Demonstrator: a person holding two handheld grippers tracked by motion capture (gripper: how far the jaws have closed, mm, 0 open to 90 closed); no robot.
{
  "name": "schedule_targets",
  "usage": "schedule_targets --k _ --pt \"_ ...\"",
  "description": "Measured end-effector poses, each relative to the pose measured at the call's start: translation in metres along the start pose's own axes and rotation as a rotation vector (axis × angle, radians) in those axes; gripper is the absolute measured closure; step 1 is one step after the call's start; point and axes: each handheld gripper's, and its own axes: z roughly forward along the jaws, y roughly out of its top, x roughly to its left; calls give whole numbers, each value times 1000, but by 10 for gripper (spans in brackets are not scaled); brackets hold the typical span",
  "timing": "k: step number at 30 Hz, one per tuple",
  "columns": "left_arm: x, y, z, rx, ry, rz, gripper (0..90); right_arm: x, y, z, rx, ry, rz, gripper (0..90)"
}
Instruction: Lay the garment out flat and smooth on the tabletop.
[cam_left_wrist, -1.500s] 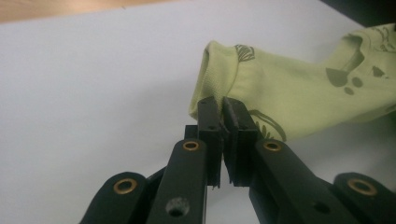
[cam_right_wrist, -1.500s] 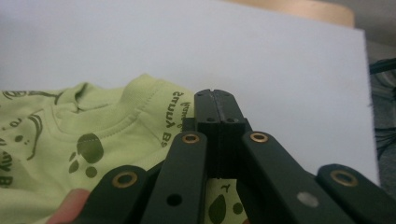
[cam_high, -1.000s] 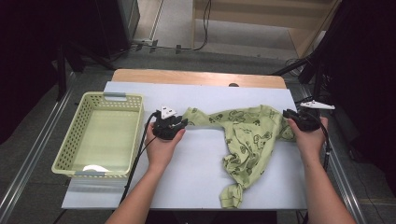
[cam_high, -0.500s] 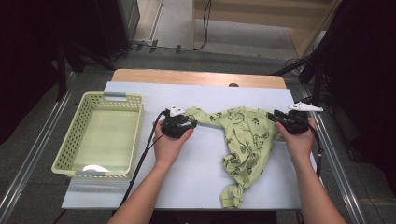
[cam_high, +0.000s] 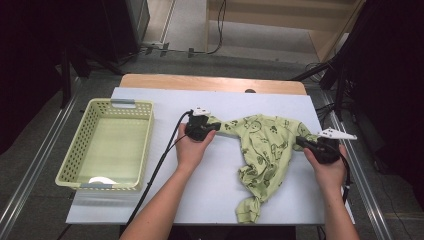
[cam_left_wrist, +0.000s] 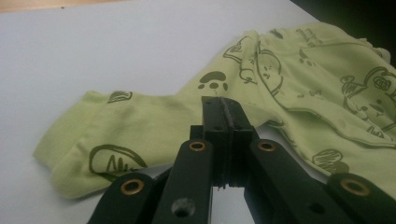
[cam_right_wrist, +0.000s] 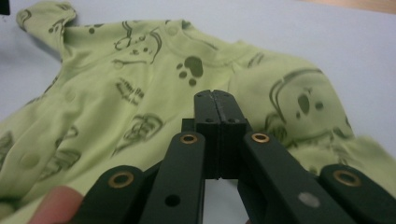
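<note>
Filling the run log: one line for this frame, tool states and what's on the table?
left tool: shut on light green printed baby garment sleeve | right tool: shut on garment's other side | pale yellow plastic basket: left of garment

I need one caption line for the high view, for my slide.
Two hand-held grippers, left gripper and right gripper, at a green printed garment beside a basket.

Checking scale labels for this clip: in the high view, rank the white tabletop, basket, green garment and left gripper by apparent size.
1. White tabletop.
2. Basket.
3. Green garment, crumpled, possibly close to the basket in area, so this pair is unsure.
4. Left gripper, clearly the smallest.
</note>
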Motion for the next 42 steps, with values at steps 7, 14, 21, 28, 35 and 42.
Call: schedule_targets --k 7,14,21,28,35,42 --pt "0 3 7 29 12 4 897 7 -32 -32 -60 -6 76 881" --pt "-13 10 26 65 -14 44 898 2 -52 -30 -73 19 108 871" --pt "-21 15 39 75 -23 60 898 4 -56 -27 -92 79 105 153" --pt "-25 29 50 59 -17 45 897 8 -54 -30 -104 140 121 0" --pt "-22 29 67 150 -51 48 840 10 -56 -25 -83 132 104 0" --pt "-24 4 58 177 -41 71 892 10 -56 -25 -83 122 104 0"
